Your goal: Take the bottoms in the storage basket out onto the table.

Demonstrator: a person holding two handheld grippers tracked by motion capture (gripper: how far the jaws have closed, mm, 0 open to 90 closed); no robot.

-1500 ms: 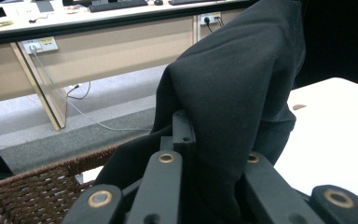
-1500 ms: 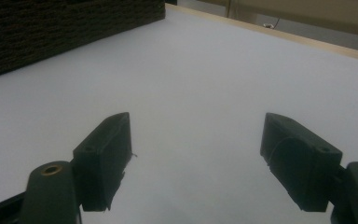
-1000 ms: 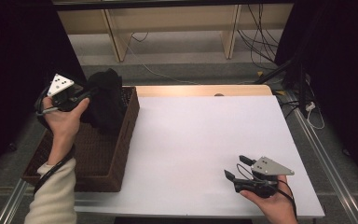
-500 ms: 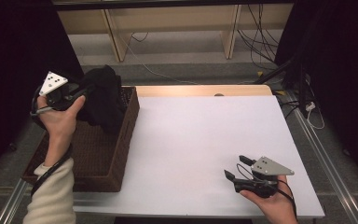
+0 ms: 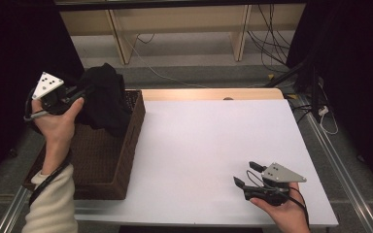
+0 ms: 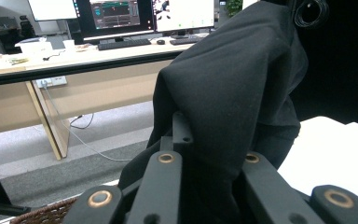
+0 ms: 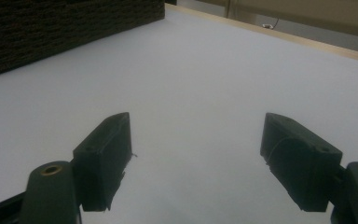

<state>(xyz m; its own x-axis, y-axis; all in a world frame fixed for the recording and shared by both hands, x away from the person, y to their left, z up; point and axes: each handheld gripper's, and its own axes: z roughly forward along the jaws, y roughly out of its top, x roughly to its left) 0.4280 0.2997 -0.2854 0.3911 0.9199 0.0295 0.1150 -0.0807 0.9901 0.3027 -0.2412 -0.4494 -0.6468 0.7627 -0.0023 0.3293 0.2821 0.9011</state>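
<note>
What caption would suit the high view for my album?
Left gripper lifts a black cloth above a wicker basket; right gripper rests open.

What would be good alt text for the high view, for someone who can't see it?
The left tongs grip a black cloth, holding it bunched above a brown wicker basket at the left edge of a white table. Near the table's front right corner, the right tongs rest in the person's hand with their jaws apart and nothing between them.

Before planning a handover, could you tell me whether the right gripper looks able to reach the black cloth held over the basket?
Probably yes: the right gripper stands open, and bare white table lies between it and the black cloth.
</note>
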